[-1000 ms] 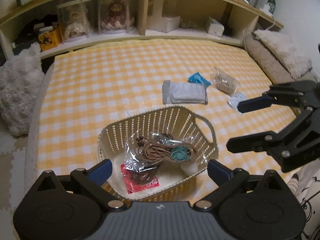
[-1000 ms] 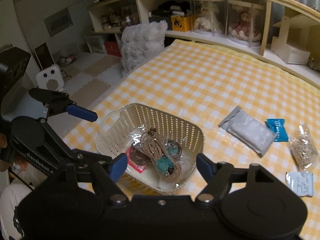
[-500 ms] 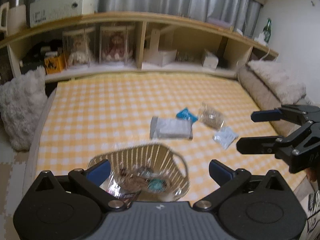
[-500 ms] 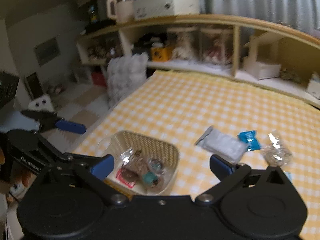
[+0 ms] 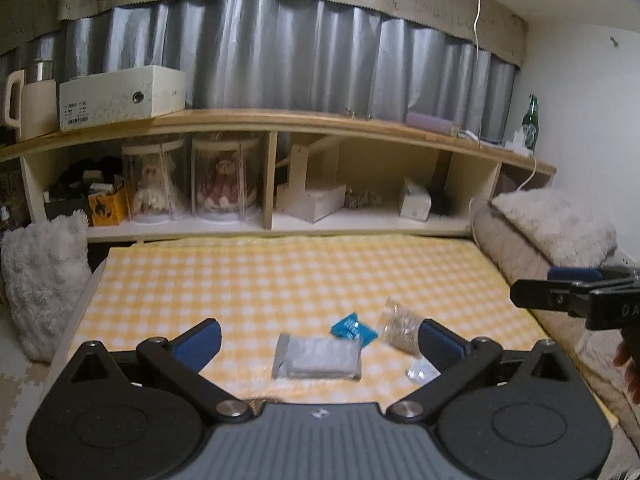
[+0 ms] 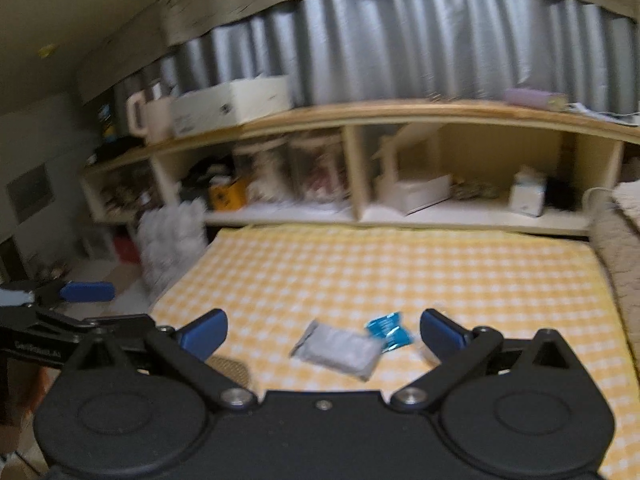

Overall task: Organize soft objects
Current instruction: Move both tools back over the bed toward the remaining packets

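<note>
Both jaws spread wide and empty, raised above the yellow-and-white checked bedspread (image 5: 280, 280).

Left gripper (image 5: 318, 342), blue-padded fingers apart: flat grey rectangular soft pack (image 5: 318, 356) lying between the two fingertips, a little toward 6 o'clock of the midpoint, resting on the spread and touched by neither pad. Small blue crinkled foil packet (image 5: 353, 328) at 1 o'clock of the grey pack, just beside its corner. Clear plastic bag of tan strands (image 5: 400, 330) at 2 o'clock, close against the inner side of the right-hand fingertip. Small clear-and-white sachet (image 5: 420, 372) at 4 o'clock of the grey pack, partly hidden by that finger.

Right gripper (image 6: 324, 330), equally open: same grey pack (image 6: 338, 350) between the fingertips, at 5 o'clock of the midpoint, untouched; blue packet (image 6: 388, 330) touching its 2 o'clock corner. View blurred. Sliver of cream perforated plastic basket (image 6: 232, 366) at 8 o'clock, mostly hidden behind the left-hand finger.

Wooden shelf unit (image 5: 280, 120) at 12 o'clock beyond the spread.
</note>
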The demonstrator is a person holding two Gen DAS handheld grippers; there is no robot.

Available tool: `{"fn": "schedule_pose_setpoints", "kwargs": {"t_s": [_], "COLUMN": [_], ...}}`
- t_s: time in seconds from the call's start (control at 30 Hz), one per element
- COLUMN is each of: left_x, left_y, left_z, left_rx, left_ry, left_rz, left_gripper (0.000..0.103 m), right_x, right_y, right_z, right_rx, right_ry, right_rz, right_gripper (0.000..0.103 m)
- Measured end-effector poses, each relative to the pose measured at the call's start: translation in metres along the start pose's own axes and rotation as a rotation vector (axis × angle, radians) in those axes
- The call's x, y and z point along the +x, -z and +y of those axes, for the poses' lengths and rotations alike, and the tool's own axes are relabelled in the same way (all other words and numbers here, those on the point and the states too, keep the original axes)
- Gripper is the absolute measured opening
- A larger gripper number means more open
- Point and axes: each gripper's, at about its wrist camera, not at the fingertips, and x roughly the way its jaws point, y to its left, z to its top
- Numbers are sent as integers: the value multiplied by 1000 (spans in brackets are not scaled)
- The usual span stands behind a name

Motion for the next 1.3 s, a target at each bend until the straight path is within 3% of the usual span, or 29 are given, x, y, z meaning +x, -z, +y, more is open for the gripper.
{"fn": "schedule_pose_setpoints", "kwargs": {"t_s": [0.33,0.6,0.87,1.3], "left_x": [47,109,180,280], "left_y": [6,21,43,88], "left_z": [-29,-56,-78,-69], "left_rx": [-45,-38,3,11], "left_ry": [-68,-93,-152,-237], "left_rz": [-67,-24,48,135], "left_gripper": [103,103,103,103], "right_x": [20,61,110,189], "right_y": [22,58,89,127], "right_z": [-51,-75,-106,-138], "right_rx": [43,-49,-128,-224], "right_ry": [162,251,242,186], "right_rz": [-60,-71,-23,120], "right_gripper": [103,103,103,103]}}
